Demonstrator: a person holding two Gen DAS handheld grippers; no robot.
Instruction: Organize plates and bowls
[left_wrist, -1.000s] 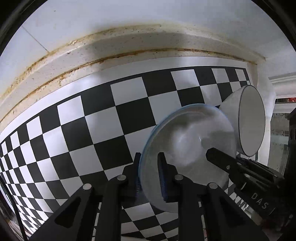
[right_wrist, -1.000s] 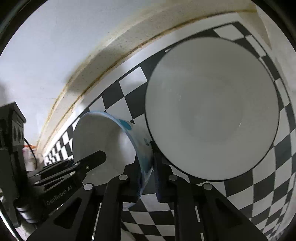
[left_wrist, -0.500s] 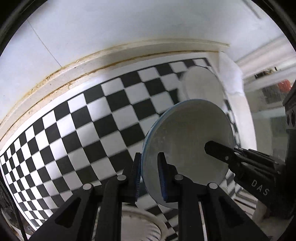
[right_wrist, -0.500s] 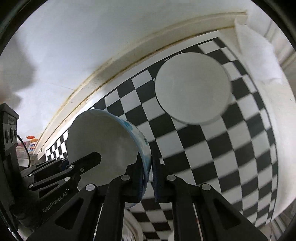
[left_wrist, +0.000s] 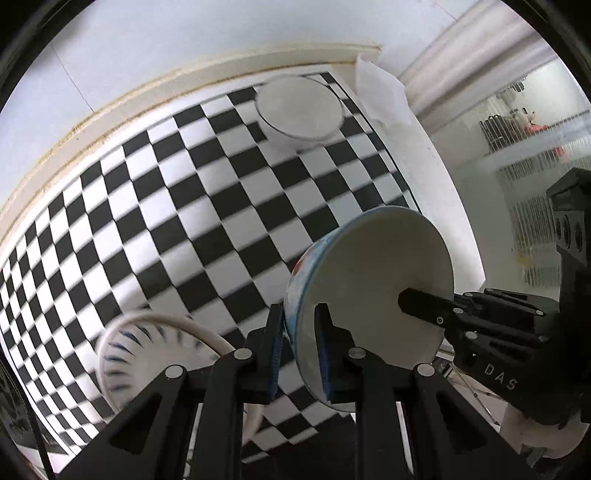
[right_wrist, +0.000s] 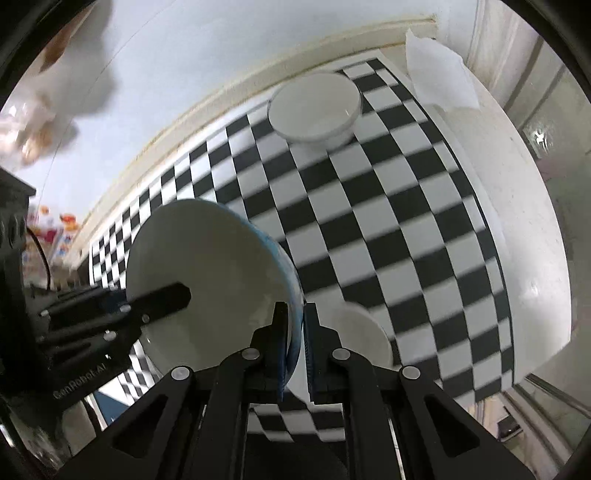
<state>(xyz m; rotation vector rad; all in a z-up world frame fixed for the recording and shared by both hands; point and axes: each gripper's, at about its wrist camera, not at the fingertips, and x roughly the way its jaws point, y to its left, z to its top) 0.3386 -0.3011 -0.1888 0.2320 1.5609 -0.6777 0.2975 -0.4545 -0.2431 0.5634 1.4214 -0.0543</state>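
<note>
I see the black-and-white checkered tabletop (left_wrist: 207, 206) spread below both cameras, with a plain white round bowl (left_wrist: 299, 110) sitting far off toward one o'clock near the back corner. Held above the cloth is the white bowl with a blue-patterned outside (left_wrist: 369, 295), tipped on edge, its mouth facing three o'clock in the left wrist view. My left gripper (left_wrist: 299, 343) is clenched on its rim at six o'clock, one pad outside, one inside; my right gripper (right_wrist: 295, 343) is clamped on the opposite rim, the bowl hanging between the two.

The relation that counts, I judge, is the white bowl with blue radial dashes (left_wrist: 155, 354) resting on the cloth at eight o'clock of the left claw, closer to that hand. If nesting is the aim, the held bowl must level out and travel that way.

The right wrist view instead shows a small white bowl (right_wrist: 362, 336) just past its fingertips, partly hidden; whether it is that same striped bowl I cannot tell.
</note>
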